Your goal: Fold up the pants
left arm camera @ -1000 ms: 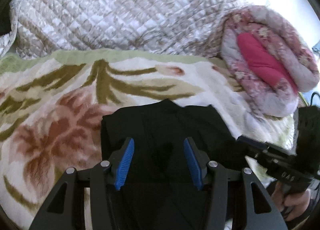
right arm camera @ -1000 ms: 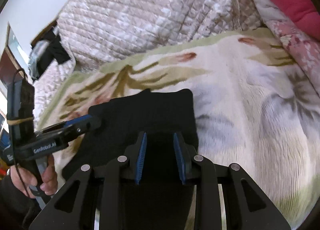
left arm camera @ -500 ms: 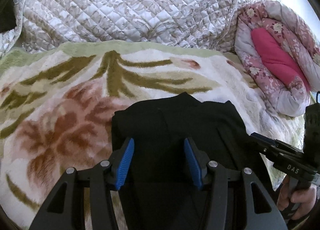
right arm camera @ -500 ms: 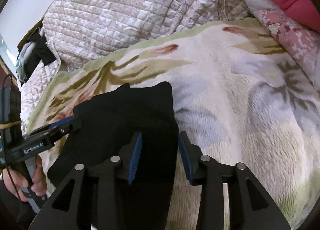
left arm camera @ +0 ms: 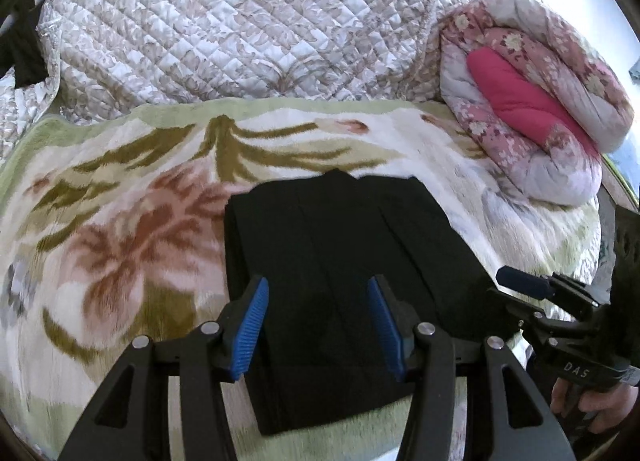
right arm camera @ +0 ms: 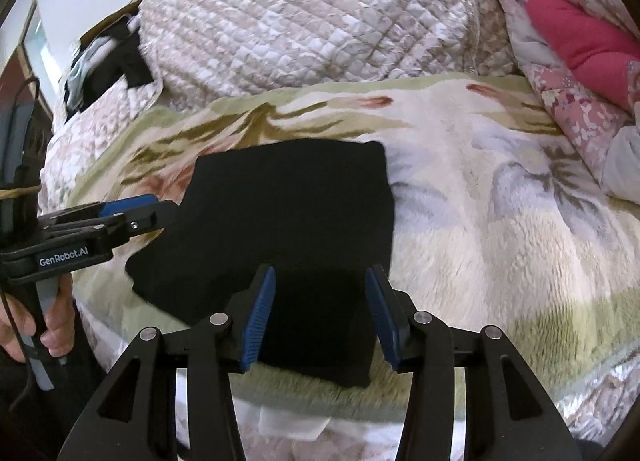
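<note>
The black pants (left arm camera: 340, 229) lie folded into a flat rectangle on the floral blanket (left arm camera: 120, 221). My left gripper (left arm camera: 316, 285) is open above the near left part of the pants, with nothing pinched between its blue pads. My right gripper (right arm camera: 320, 273) is also open, over the near right corner of the pants (right arm camera: 288, 201), and its pads are clear of the cloth. Each gripper shows in the other's view: the right gripper (left arm camera: 504, 285) at the pants' right edge, the left gripper (right arm camera: 168, 207) at their left edge, each held by a hand.
A quilted beige cover (left arm camera: 240, 29) is heaped behind the blanket. A rolled pink floral duvet (left arm camera: 540, 109) lies at the back right. Dark clothes (right arm camera: 112, 57) hang at the far left. The bed's near edge (right arm camera: 300, 421) runs just under the right gripper.
The right gripper's jaws have spread wider. Both grippers have drawn back toward the near edge of the bed, so the whole folded pants now show.
</note>
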Demonstrator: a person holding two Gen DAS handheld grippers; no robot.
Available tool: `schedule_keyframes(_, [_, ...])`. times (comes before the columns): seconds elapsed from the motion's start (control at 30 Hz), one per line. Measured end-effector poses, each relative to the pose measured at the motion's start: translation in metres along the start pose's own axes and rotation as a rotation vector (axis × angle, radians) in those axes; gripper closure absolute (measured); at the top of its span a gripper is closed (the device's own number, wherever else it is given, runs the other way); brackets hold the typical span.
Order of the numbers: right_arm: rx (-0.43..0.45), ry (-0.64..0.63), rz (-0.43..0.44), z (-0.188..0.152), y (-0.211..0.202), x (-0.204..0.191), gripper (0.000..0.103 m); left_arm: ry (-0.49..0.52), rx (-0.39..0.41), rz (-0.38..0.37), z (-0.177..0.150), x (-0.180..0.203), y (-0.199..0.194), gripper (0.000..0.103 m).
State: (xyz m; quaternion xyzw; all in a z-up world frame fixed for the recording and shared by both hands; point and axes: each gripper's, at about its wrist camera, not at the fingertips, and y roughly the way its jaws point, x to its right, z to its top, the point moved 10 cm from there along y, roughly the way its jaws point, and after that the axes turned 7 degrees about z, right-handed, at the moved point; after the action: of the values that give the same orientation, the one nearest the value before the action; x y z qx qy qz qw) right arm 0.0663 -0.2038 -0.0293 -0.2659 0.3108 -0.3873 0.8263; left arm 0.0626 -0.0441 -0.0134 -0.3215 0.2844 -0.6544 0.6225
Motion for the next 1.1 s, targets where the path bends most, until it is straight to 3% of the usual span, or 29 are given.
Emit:
schedule_keyframes(0.27, [-0.041, -0.054, -0.065, -0.022, 0.011, -0.001, 0.050, 0.011, -0.054, 0.019, -0.042, -0.003, 0.010, 0.048])
schedule_keyframes(0.53, [-0.014, -0.038, -0.061, -0.023, 0.014, 0.000, 0.044, -0.016, -0.038, 0.014, -0.044, -0.006, 0.015, 0.040])
schedule_keyframes(1.1, [-0.022, 0.104, -0.046, -0.013, -0.008, 0.024, 0.044, -0.050, -0.020, 0.016, -0.037, -0.023, -0.006, 0.043])
